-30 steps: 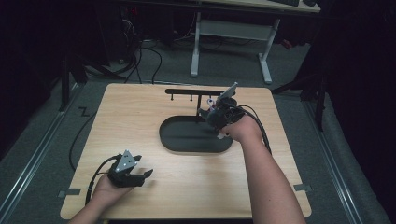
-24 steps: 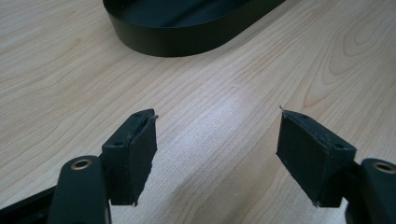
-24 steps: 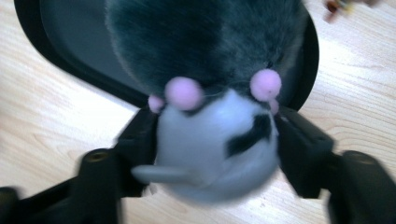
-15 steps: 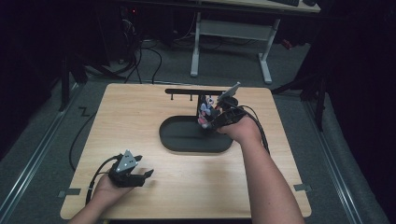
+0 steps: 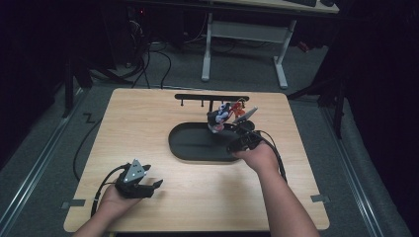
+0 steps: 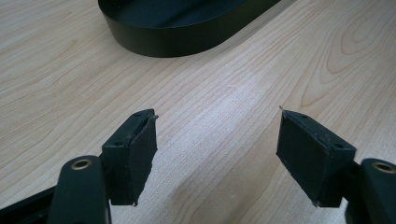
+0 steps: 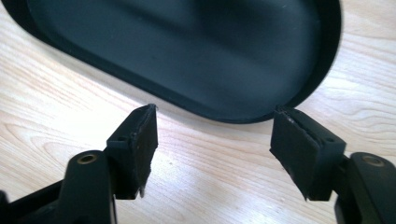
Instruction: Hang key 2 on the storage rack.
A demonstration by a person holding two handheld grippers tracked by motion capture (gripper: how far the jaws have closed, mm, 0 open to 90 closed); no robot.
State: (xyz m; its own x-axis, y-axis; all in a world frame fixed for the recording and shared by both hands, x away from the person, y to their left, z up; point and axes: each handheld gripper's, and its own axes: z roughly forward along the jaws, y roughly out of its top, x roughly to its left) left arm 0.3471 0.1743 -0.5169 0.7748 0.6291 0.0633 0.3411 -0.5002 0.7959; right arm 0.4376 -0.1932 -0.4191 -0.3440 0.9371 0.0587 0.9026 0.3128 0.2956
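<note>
A black oval tray (image 5: 192, 148) lies mid-table, and its inside looks bare. Its wall (image 6: 187, 37) shows in the left gripper view, its rounded end (image 7: 224, 56) in the right gripper view. My right gripper (image 5: 228, 124) hovers over the tray's right end; in its own view the right gripper (image 7: 215, 135) stands open with nothing between the pads. A small colourful bundle (image 5: 223, 114) sits just off its front near the tray's far rim; whether they touch I cannot tell. My left gripper (image 5: 157, 186) rests at the near left, and the left gripper (image 6: 217, 135) is open over bare wood.
A low black rack with small hooks (image 5: 211, 97) stands behind the tray. The wooden table (image 5: 138, 123) has grey tape marks near its front corners. A white desk frame (image 5: 247, 32) and floor cables (image 5: 148, 57) lie beyond the far edge.
My right hand has drawn back a little toward the near side, and the colourful bundle has come into sight at the gripper's front. The left hand has not moved.
</note>
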